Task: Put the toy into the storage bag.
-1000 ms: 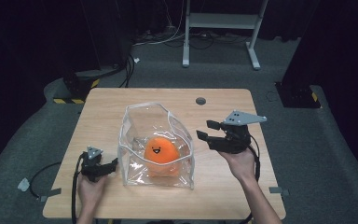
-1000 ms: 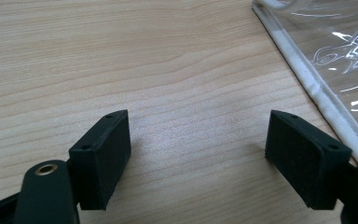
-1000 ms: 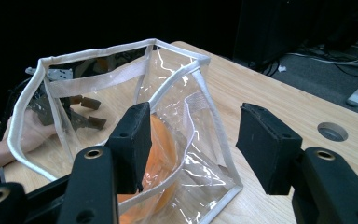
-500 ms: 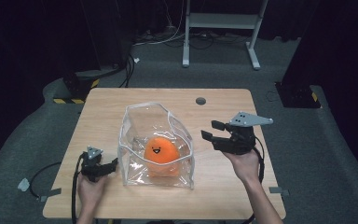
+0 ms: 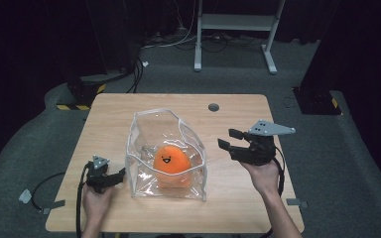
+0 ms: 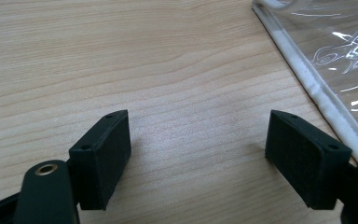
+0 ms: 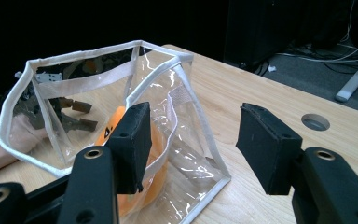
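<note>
The left gripper (image 5: 110, 177) rests low on the surface (image 5: 129, 106), its jaws spread wide with bare wood between them, just beside the near-left bottom corner of the clear bag (image 5: 166, 154); in the left gripper view (image 6: 198, 154) the bag's white-taped edge (image 6: 317, 88) runs just past one jaw. The right gripper (image 5: 232, 143) is held above the surface on the bag's other side, apart from it, jaws also wide and holding nothing; the right gripper view (image 7: 191, 144) looks at the bag's side wall.

Risks, as I judge them: the bag is thin, floppy plastic standing only by its own creases, so a nudge from either jaw could fold a wall in or slide it across the wood. A pinch on slick film instead of the taped rim may slip.

The bag stands near the middle of the surface, mouth open upward, walls leaning. Inside it sits 1 round orange toy (image 5: 170, 161) with a small smiling face, resting on the bag's floor.
</note>
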Demonstrator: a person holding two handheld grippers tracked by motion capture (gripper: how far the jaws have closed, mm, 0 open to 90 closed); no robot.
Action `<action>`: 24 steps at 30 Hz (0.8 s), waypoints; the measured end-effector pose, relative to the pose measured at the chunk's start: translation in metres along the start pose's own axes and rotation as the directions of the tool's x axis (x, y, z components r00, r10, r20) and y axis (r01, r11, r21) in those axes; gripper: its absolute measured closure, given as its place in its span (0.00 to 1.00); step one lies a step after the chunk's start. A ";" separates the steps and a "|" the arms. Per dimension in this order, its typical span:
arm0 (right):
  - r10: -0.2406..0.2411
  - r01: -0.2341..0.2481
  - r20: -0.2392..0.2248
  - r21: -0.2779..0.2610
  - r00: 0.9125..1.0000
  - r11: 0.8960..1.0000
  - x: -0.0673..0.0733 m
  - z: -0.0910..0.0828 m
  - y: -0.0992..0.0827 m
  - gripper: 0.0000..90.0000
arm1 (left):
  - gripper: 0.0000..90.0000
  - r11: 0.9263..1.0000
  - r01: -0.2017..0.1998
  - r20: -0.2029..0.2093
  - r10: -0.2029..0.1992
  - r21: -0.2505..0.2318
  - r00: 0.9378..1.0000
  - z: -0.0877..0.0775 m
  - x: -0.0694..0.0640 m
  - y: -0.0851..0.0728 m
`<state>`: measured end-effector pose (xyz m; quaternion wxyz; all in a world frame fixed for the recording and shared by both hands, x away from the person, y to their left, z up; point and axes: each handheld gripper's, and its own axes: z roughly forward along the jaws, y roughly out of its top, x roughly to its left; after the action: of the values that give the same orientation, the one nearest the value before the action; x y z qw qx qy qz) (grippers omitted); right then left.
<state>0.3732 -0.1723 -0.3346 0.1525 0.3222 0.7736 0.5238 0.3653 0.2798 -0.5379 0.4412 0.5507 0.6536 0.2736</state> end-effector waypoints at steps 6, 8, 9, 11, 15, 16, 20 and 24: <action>0.009 -0.009 0.007 -0.006 1.000 1.000 -0.002 -0.003 -0.003 0.49 | 0.25 1.000 0.000 0.000 0.000 0.000 1.000 0.000 0.000 0.000; 0.015 -0.015 0.011 -0.009 1.000 1.000 -0.004 -0.004 -0.004 0.49 | 0.25 1.000 0.000 0.000 0.000 0.000 1.000 0.000 0.000 0.000; 0.020 -0.020 0.012 -0.010 1.000 1.000 -0.005 -0.005 -0.005 0.49 | 0.25 1.000 0.000 0.000 0.000 0.000 1.000 0.000 0.000 0.000; 0.025 -0.025 0.015 -0.013 1.000 1.000 -0.006 -0.006 -0.007 0.49 | 0.25 1.000 0.001 0.000 -0.001 -0.001 1.000 0.000 0.000 0.000; 0.029 -0.029 0.023 -0.015 0.999 0.999 -0.008 -0.009 -0.010 0.49 | 0.25 1.000 0.000 0.000 0.000 0.000 1.000 0.000 0.000 0.000; 0.032 -0.032 0.023 -0.016 0.999 0.999 -0.008 -0.010 -0.010 0.49 | 0.25 1.000 0.001 0.000 -0.001 -0.001 1.000 0.000 0.000 0.000; 0.037 -0.036 0.028 -0.021 0.999 0.999 -0.010 -0.013 -0.013 0.49 | 0.25 1.000 0.001 0.000 -0.001 -0.001 1.000 0.000 0.000 0.000; 0.039 -0.038 0.035 -0.026 0.999 0.999 -0.011 -0.015 -0.016 0.49 | 0.25 1.000 0.001 -0.001 -0.001 -0.001 1.000 0.000 0.000 0.000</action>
<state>0.3675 -0.1937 -0.3441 0.1601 0.3445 0.7576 0.5307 0.3652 0.2797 -0.5380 0.4413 0.5503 0.6537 0.2739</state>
